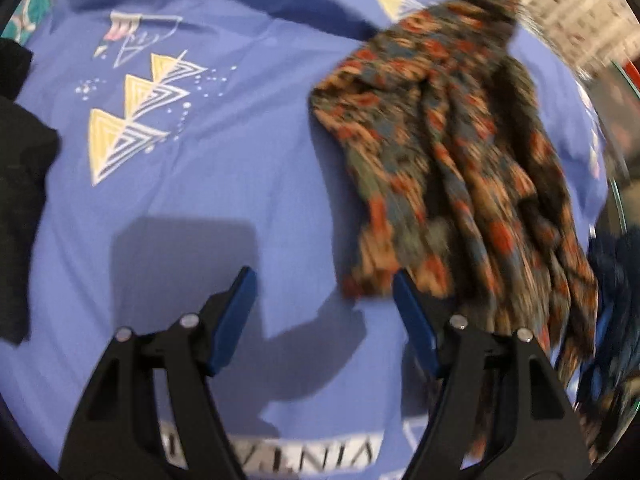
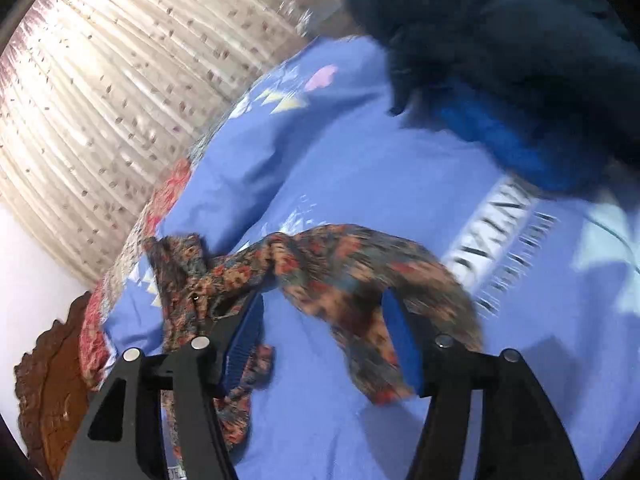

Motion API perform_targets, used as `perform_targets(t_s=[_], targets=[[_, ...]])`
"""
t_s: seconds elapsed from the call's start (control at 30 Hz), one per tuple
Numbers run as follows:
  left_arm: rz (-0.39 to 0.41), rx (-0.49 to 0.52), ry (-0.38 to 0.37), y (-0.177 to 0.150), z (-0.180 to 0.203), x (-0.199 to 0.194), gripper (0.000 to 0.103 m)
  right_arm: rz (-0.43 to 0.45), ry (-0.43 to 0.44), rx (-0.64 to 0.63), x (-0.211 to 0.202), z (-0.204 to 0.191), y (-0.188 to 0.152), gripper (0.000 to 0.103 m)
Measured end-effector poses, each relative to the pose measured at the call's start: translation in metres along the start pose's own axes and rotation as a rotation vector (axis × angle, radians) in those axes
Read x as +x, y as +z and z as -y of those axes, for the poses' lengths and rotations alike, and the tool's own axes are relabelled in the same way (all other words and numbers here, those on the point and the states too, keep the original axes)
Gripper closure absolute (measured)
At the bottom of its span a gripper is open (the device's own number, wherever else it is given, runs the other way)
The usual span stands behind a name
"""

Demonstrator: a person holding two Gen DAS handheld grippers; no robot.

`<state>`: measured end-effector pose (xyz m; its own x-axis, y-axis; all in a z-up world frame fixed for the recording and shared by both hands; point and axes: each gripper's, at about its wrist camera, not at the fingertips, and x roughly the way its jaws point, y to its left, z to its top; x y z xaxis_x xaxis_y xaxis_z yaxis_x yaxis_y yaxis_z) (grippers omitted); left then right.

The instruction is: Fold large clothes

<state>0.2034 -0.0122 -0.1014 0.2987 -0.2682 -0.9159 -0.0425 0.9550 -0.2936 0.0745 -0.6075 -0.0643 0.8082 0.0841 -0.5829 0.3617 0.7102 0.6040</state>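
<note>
A wide periwinkle-blue bedsheet printed with yellow and white triangles (image 1: pixel 224 184) covers the bed and fills most of both views, a white band of lettering running along its near edge in the left wrist view. In the right wrist view the same sheet (image 2: pixel 360 168) slopes away toward a cream pleated curtain with small dark flecks (image 2: pixel 100 100).

On the sheet lies the task's thing, a crumpled garment of thin fabric patterned in orange, red, teal and black (image 1: pixel 460 168). In the left wrist view it stretches from the upper right down to the right-hand finger, bunched in long folds. In the right wrist view the garment (image 2: pixel 340 272) is drawn out across the frame, passing just ahead of both fingers, with a ruffled end lying beside the left-hand finger; motion blur hides the finer folds.

A dark navy fleecy heap of cloth (image 2: pixel 500 32) sits on the sheet at the upper right of the right wrist view. A black cloth (image 1: pixel 20 184) lies at the left edge of the left wrist view.

The left gripper (image 1: pixel 324 292) hovers over bare sheet, its jaws spread wide and empty, the garment's lower edge near its right-hand blue pad. The right gripper (image 2: pixel 322 312) also has its jaws spread, with the garment crossing between the fingertips but not pinched.
</note>
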Motion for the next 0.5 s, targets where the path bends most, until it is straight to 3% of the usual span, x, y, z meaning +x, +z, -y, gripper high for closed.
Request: perform_targets(t_s=[0.07, 0.17, 0.2, 0.23, 0.27, 0.33, 0.4, 0.43, 0.5], targets=[[-0.022, -0.045, -0.017, 0.009, -0.003, 0.014, 0.035, -0.032, 0.019, -0.081, 0.007, -0.016, -0.013, 0.023], [-0.001, -0.078, 0.009, 0.012, 0.005, 0.025, 0.035, -0.164, 0.095, -0.276, 0.041, -0.067, -0.030, 0.021], [0.016, -0.071, 0.010, 0.012, 0.009, 0.024, 0.048, -0.193, 0.117, -0.335, 0.053, -0.083, -0.036, 0.020], [0.042, -0.056, -0.014, 0.012, 0.013, 0.022, 0.068, -0.222, 0.119, -0.400, 0.073, -0.103, -0.043, 0.019], [0.054, -0.045, -0.065, 0.014, 0.016, 0.020, 0.097, -0.238, 0.103, -0.445, 0.089, -0.114, -0.046, 0.017], [0.114, -0.046, -0.090, 0.017, 0.014, 0.004, 0.098, -0.277, 0.037, -0.531, 0.124, -0.132, -0.055, 0.016], [0.207, -0.033, -0.064, 0.023, 0.005, -0.026, 0.099, -0.383, -0.031, -0.548, 0.167, -0.141, -0.061, 0.019], [0.239, -0.041, -0.069, 0.027, -0.002, -0.041, 0.099, -0.412, -0.014, -0.521, 0.178, -0.142, -0.060, 0.025], [0.321, -0.097, -0.069, 0.042, -0.033, -0.084, 0.099, -0.392, 0.009, -0.531, 0.178, -0.147, -0.054, 0.067]])
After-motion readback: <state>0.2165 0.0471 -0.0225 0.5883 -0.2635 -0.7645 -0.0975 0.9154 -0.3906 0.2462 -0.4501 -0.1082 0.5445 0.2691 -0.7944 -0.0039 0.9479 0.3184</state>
